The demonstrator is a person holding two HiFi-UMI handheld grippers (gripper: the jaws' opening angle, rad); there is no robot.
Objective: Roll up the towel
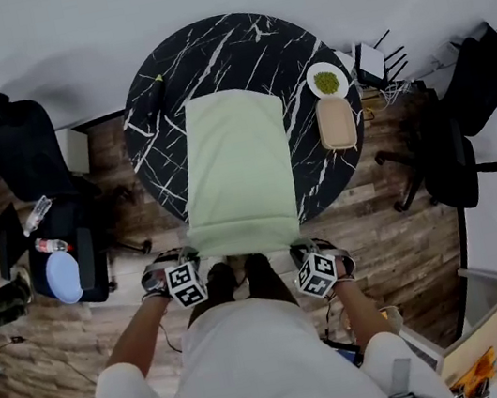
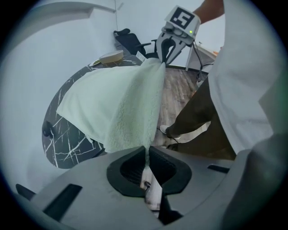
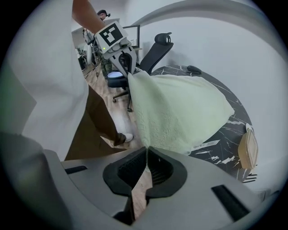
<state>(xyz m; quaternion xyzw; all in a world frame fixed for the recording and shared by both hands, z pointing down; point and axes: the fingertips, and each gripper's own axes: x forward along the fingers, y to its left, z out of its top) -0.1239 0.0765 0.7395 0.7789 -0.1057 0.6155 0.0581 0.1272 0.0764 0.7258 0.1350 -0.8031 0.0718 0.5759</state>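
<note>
1. Two near corners of the towel (image 1: 234, 172) are in my grip, one per hand. The left gripper (image 1: 181, 278) has the left corner and the right gripper (image 1: 319, 267) has the right one.
2. On the left, the fingers (image 2: 139, 155) are pressed together, with only the thin terry edge pinched between them. On the right, the fingers (image 3: 141, 156) are clamped just as tightly on their corner. Neither hand holds anything else.
3. Most of the towel lies flat on the round black marble table (image 1: 150, 153). Its near short edge hangs past the rim on my side and is lifted off the table between the two grippers.
4. Its long axis runs straight away from me, so all the cloth lies ahead of the fingers. The edge stretched between the grippers runs crosswise, square to that axis. I judge the roll has to travel forward along the length, starting from this held edge.
5. Neither hand is nearer the work; they sit about level, the towel's width apart. If one hand leads, I expect the roll to skew.
6. A plate (image 1: 327, 81) and a beige tray (image 1: 336, 122) sit to the right of the towel, beside it but not touching. A small dark object (image 1: 157, 93) lies near its far left corner. By my reading none of them blocks the path.
</note>
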